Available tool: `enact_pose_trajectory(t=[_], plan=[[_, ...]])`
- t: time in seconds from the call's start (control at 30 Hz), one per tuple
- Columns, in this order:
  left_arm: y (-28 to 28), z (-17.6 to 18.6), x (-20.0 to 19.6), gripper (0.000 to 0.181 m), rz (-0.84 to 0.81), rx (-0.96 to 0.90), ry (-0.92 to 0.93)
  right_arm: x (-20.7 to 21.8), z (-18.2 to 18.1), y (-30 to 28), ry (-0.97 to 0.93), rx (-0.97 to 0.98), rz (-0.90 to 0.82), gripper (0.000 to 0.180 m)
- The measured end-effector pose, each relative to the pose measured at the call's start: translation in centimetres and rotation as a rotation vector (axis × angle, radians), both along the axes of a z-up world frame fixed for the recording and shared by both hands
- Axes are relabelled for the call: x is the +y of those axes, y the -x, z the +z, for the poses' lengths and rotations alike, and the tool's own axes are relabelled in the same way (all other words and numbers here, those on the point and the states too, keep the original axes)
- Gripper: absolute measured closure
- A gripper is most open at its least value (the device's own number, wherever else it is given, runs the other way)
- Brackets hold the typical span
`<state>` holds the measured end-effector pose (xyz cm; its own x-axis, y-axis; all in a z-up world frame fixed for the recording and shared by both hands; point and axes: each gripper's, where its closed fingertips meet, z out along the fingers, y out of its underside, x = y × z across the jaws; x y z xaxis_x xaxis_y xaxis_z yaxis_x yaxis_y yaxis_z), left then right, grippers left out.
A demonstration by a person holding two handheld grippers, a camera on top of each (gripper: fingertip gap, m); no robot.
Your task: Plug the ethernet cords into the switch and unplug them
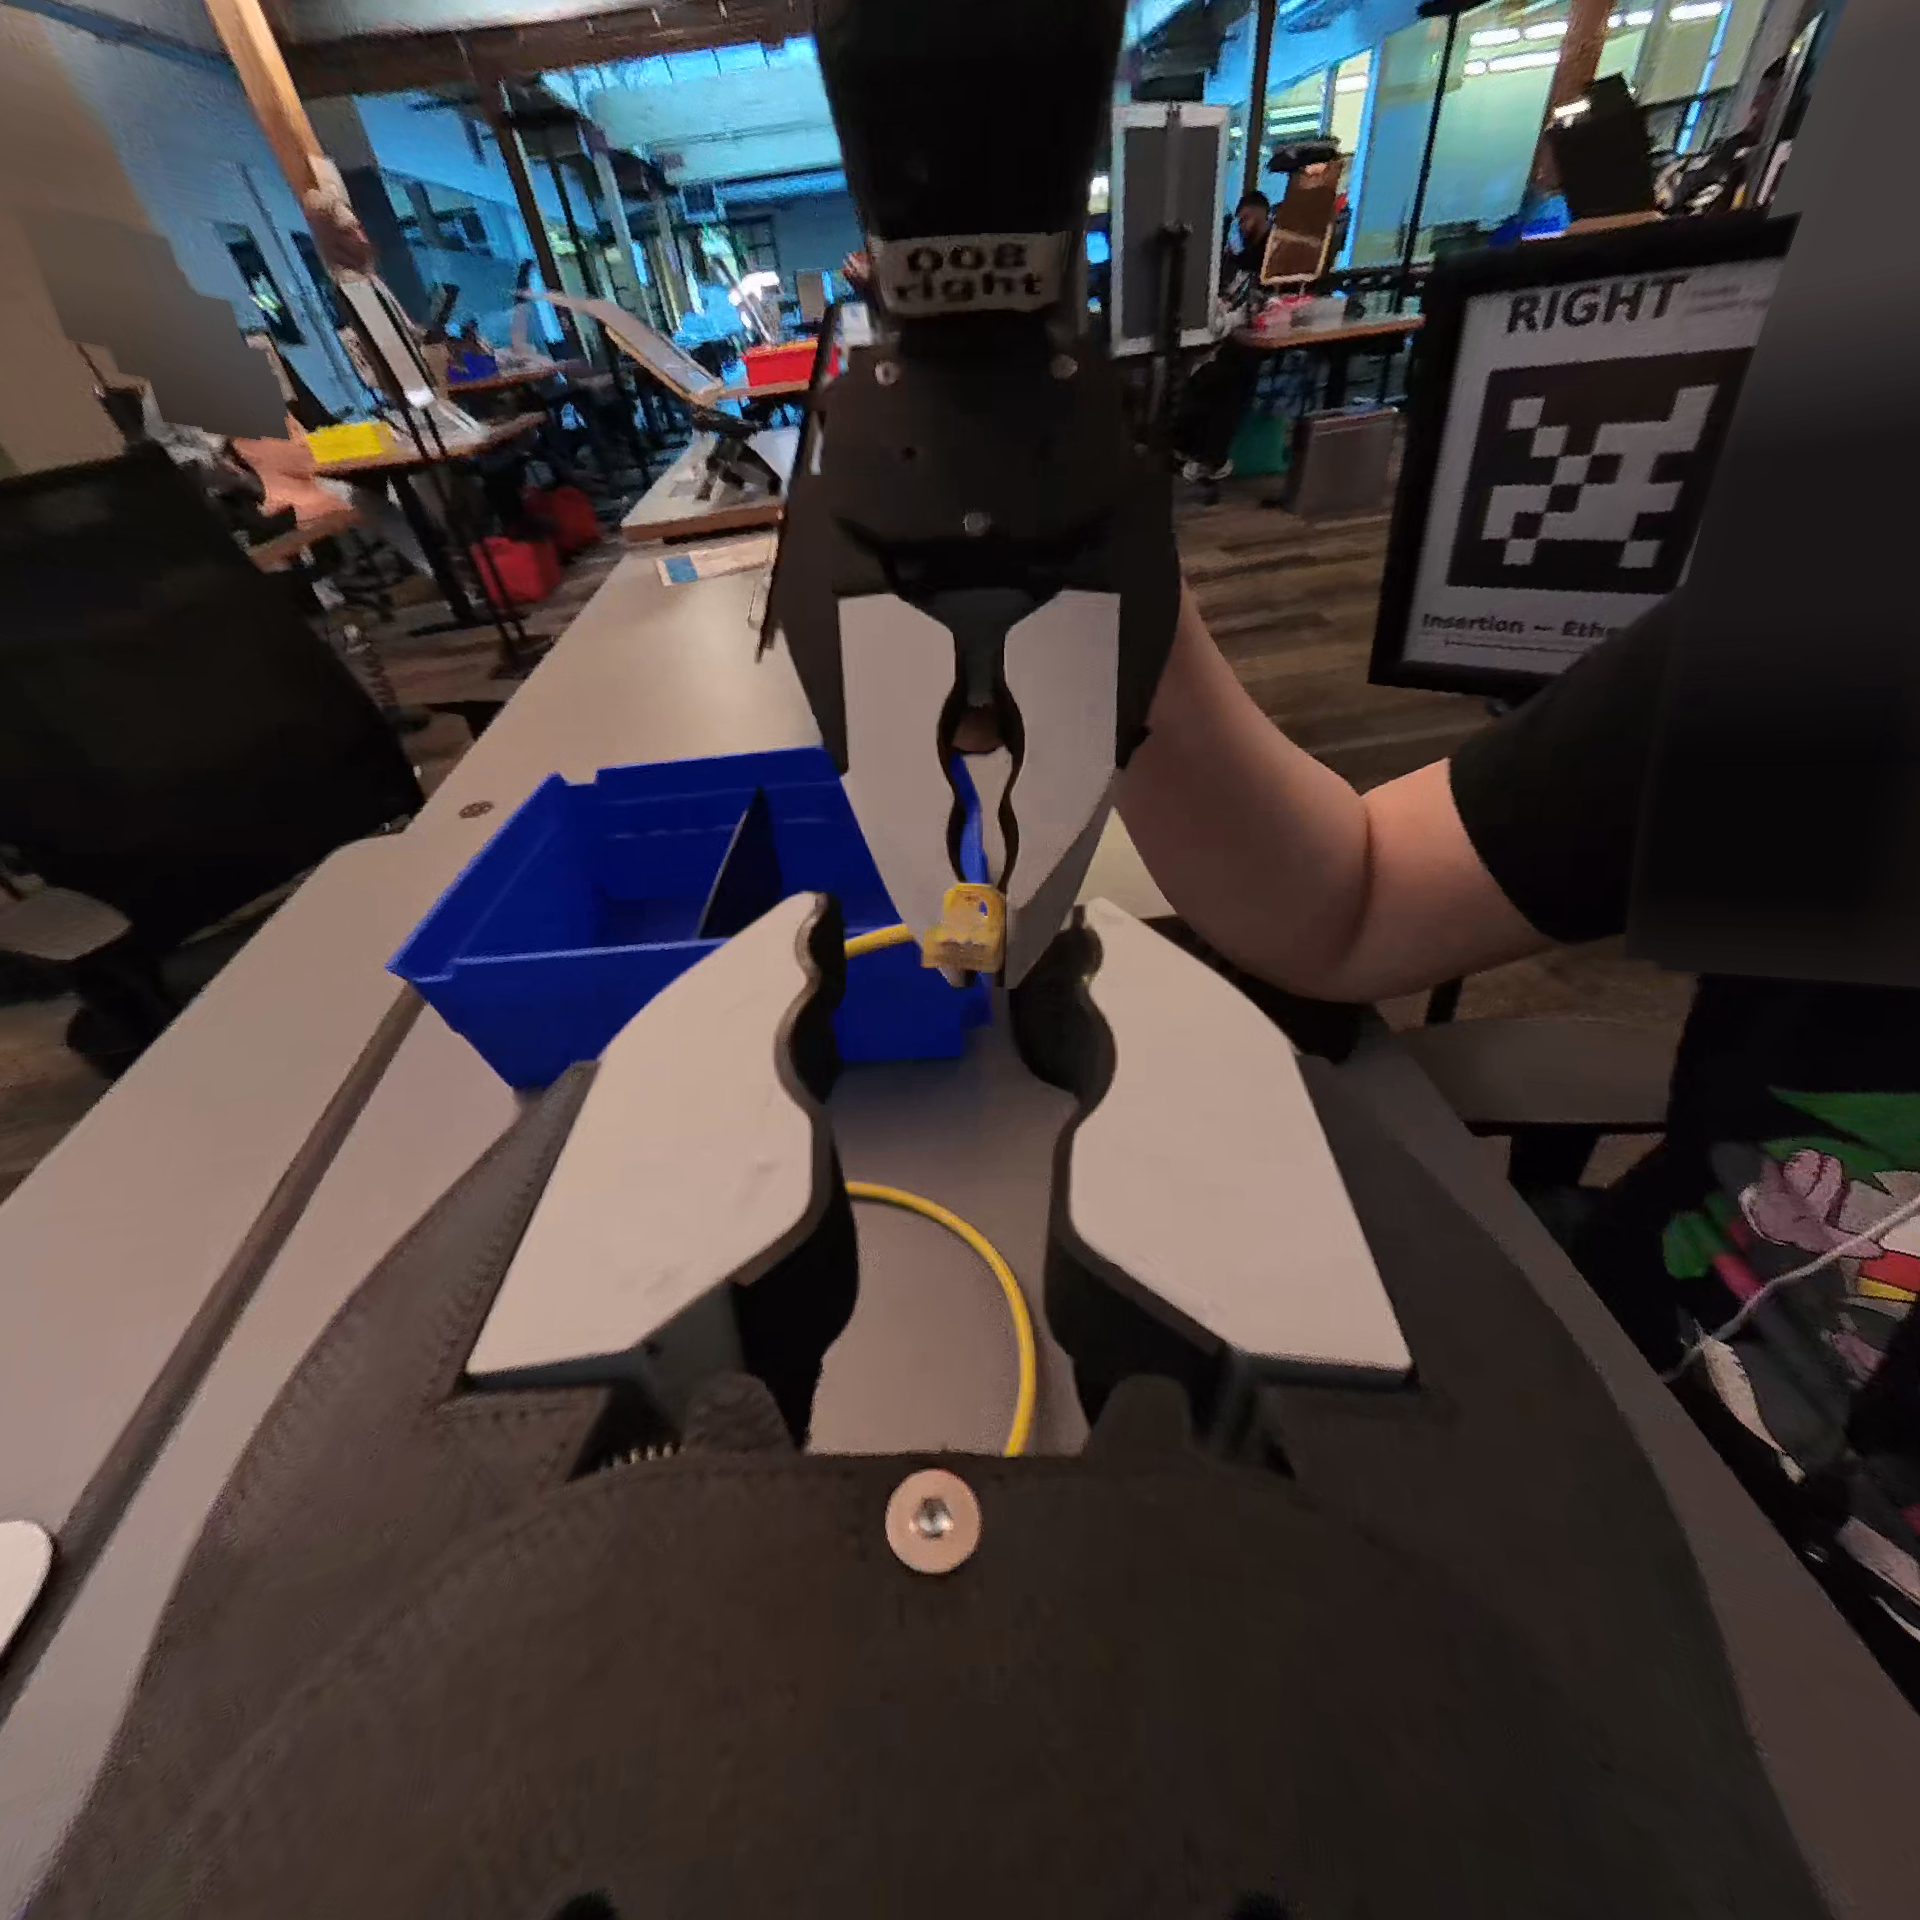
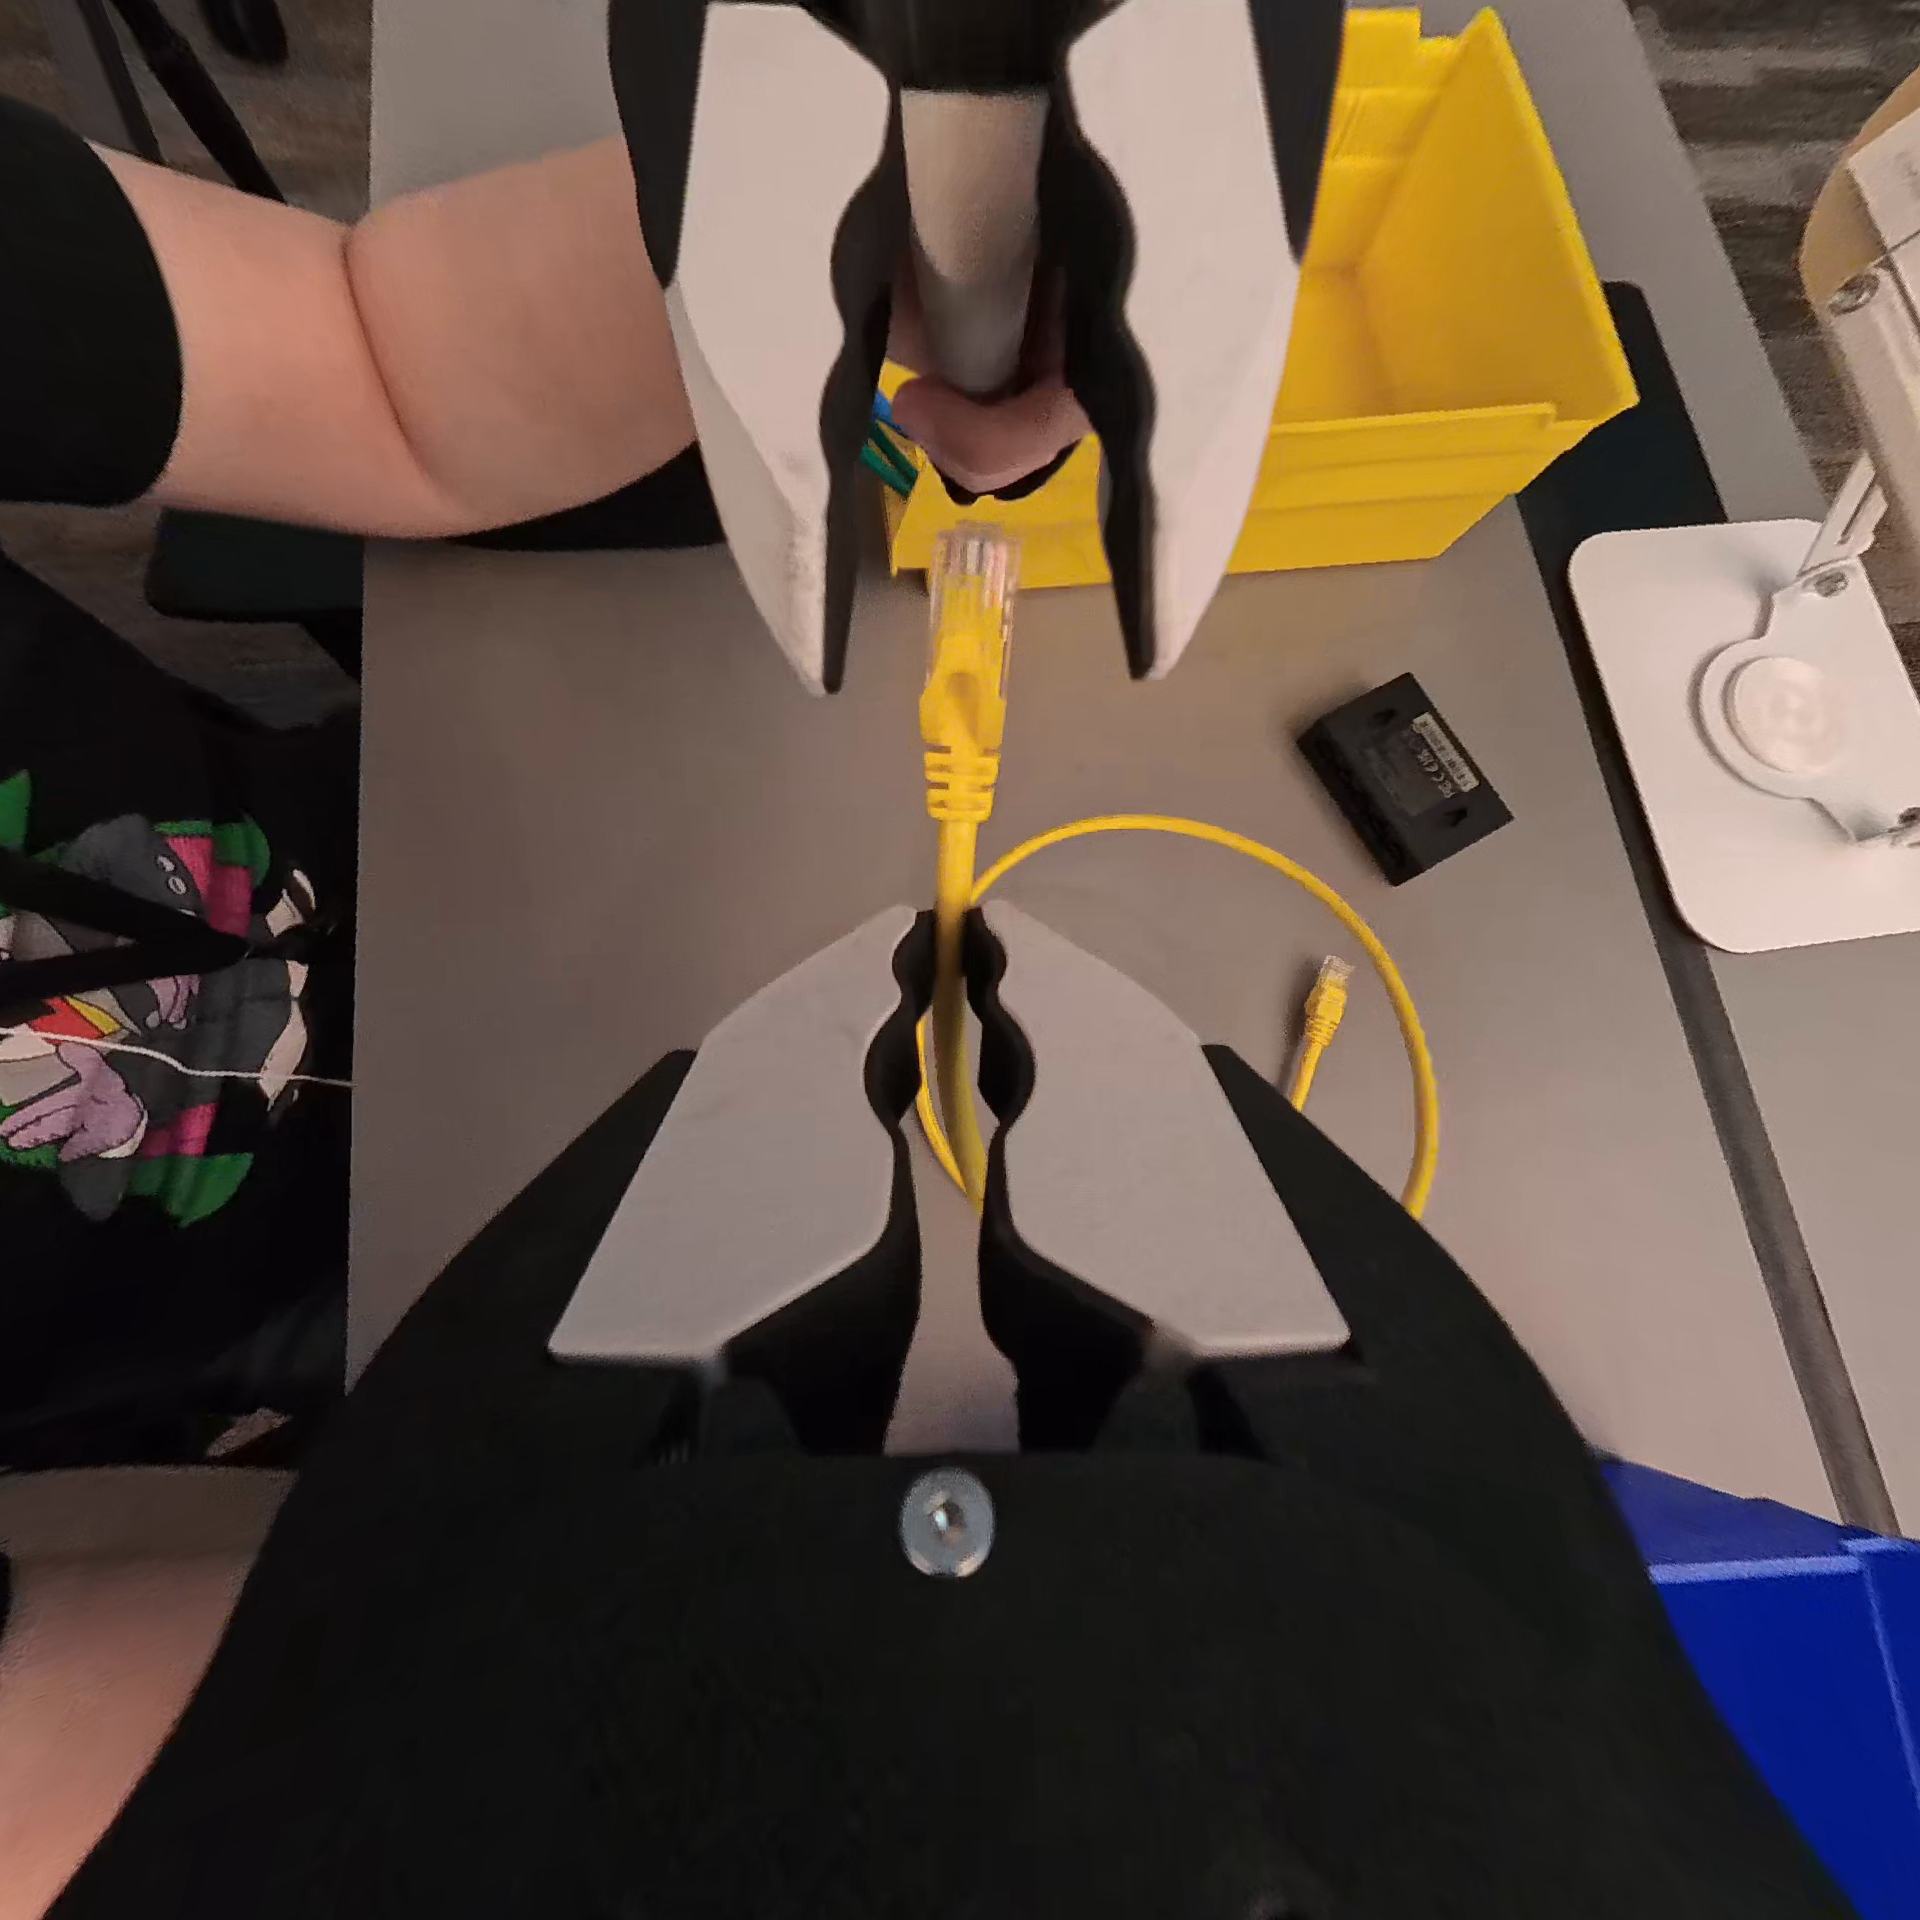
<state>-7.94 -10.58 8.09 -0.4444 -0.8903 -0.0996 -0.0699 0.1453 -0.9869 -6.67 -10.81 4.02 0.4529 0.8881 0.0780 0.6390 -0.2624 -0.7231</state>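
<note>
The cord [image 2: 1195, 831] is yellow with clear plugs. The switch [image 2: 1403, 774] is black. One bin [image 2: 1455, 312] is yellow, the other bin [image 1: 623, 935] blue. The surface [image 2: 623, 779] is grey. The shirt [image 2: 135, 1018] is black with a green, pink and purple print.

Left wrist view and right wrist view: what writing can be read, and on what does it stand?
I do not quote writing; these things bear it:
White label on the right gripper: short, legible print.
Framed sign at right: large legible heading, checkered marker, a partly hidden line below.
Sticker on the switch: too small to read.
</note>
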Motion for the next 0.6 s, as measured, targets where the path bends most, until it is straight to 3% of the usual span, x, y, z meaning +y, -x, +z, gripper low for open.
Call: enact_pose_trajectory(t=[0.1,0.17,0.33,0.47,0.6], plan=[[-0.2,-0.9,-0.2,0.149,-0.01,0.042,-0.015,0.0,-0.3,0.3,0.0,-0.012,0.011,0.173],[-0.3,-1.3,-0.3,0.167,-0.02,0.062,-0.033,0.0,-0.5,0.3,-0.005,-0.03,0.015,0.173],[-0.3,-1.9,0.3,0.169,0.017,0.082,-0.105,0.7,-0.7,-0.2,-0.052,-0.069,0.007,0.173],[-0.1,-0.7,2.1,0.169,0.115,0.042,-0.099,2.6,1.9,-0.7,-0.297,-0.055,-0.06,0.159],[0.6,0.6,4.6,0.17,0.212,-0.004,-0.023,1.8,9.5,0.6,-0.713,0.217,-0.041,0.157]])
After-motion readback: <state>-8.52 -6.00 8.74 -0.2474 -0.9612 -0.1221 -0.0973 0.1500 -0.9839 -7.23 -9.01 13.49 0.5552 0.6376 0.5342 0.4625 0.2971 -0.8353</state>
